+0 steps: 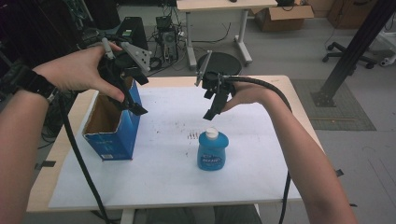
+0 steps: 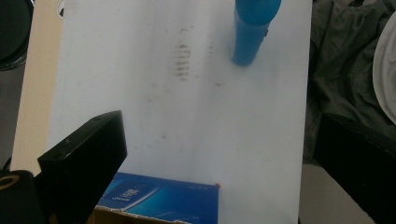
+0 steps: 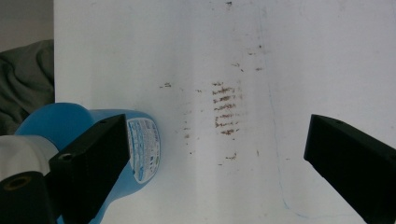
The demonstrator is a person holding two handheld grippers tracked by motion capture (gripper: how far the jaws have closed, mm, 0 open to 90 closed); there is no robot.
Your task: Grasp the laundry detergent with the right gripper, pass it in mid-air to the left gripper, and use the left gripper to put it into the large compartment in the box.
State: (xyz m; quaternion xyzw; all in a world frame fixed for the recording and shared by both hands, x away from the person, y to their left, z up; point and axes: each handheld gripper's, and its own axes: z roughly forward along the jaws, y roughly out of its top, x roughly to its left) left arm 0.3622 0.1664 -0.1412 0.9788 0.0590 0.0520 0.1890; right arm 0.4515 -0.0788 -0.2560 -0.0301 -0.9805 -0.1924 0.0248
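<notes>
The blue bottle [image 1: 212, 151] stands upright near the middle of our desk [image 1: 163, 186], free for a grab. We hold our right tool [image 1: 211, 111] spread just above its cap, ready to descend, while our left tool [image 1: 135, 108], spread and empty, hovers by the open box [image 1: 112, 135].

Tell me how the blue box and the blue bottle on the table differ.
The blue box is rectangular cardboard, open at the top with a brown inside; the blue bottle is rounded plastic, closed with a white cap. The box stands at the white sheet's left edge under the left claw, the bottle near the middle below the right claw. Both are blue, upright and ungripped.
</notes>
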